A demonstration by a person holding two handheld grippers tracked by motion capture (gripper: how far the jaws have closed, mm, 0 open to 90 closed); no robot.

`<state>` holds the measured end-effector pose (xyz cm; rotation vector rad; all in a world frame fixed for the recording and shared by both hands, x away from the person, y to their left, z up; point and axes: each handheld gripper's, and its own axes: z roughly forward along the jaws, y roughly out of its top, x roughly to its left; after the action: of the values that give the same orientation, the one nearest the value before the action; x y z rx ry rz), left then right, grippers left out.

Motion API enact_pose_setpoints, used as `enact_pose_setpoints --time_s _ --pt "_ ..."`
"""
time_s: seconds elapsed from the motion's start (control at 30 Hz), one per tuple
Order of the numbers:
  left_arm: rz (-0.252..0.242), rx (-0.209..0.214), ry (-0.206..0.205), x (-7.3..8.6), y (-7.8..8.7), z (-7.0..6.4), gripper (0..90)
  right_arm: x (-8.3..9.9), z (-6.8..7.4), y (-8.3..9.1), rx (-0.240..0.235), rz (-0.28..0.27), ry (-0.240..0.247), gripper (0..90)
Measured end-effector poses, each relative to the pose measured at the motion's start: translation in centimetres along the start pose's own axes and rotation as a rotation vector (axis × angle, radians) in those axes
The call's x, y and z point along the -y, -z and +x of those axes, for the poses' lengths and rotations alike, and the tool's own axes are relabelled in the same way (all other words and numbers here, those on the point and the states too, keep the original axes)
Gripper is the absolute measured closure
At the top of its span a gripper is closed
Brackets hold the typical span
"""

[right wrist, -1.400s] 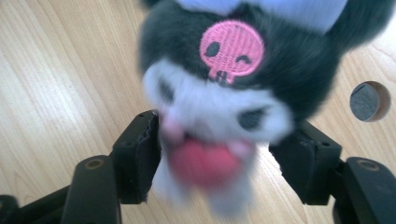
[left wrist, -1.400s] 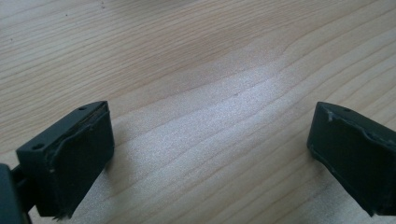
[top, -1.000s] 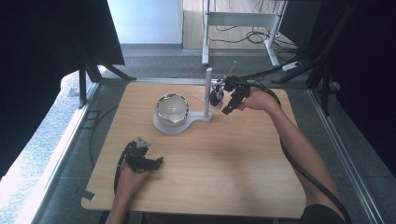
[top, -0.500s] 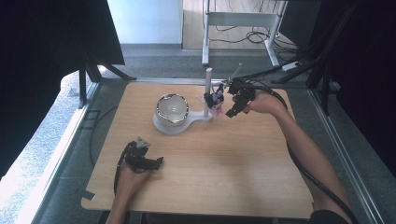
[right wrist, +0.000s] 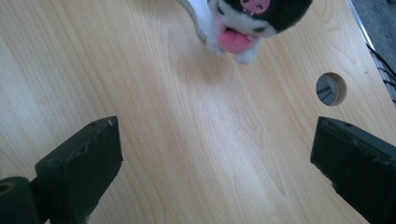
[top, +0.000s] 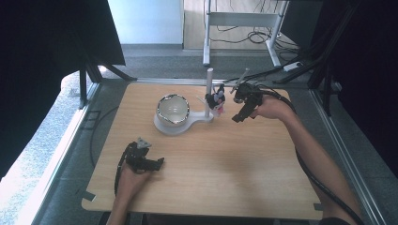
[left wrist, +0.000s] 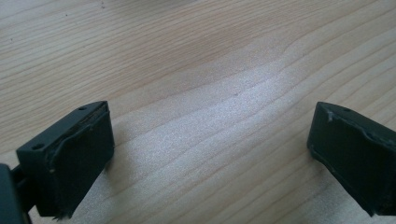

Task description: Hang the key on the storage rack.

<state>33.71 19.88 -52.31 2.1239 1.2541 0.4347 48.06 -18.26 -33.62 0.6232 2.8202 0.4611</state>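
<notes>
The bench (top: 225, 178) was pale wood with a smooth, matt, grained face. The bowl (top: 172, 108) looked like glossy polished metal, seated on a matt white plastic stand (top: 180, 126). The plush toy (right wrist: 252, 18) was soft, fuzzy cloth. Each tool's jaws looked matt black, roughened at their edges.
</notes>
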Motion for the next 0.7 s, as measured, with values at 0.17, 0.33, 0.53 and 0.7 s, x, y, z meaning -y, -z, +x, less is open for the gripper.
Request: enact_pose_setpoints --time_s 0.17,0.33,0.53,0.7 --pt "0.0 0.002 0.0 0.0 0.0 0.0 0.5 0.7 0.1 0.3 0.008 0.004 -0.003 1.6" --pt "0.0 0.002 0.0 0.0 0.0 0.0 0.5 1.4 0.4 0.8 0.017 0.0 -0.008 1.6" --pt "-0.001 0.0 0.001 0.0 0.0 0.0 0.5 2.5 0.5 1.3 0.024 0.001 -0.015 1.7" --pt "-0.001 0.002 0.001 0.0 0.0 0.0 0.5 3.4 0.7 1.8 0.031 0.0 -0.023 1.8"
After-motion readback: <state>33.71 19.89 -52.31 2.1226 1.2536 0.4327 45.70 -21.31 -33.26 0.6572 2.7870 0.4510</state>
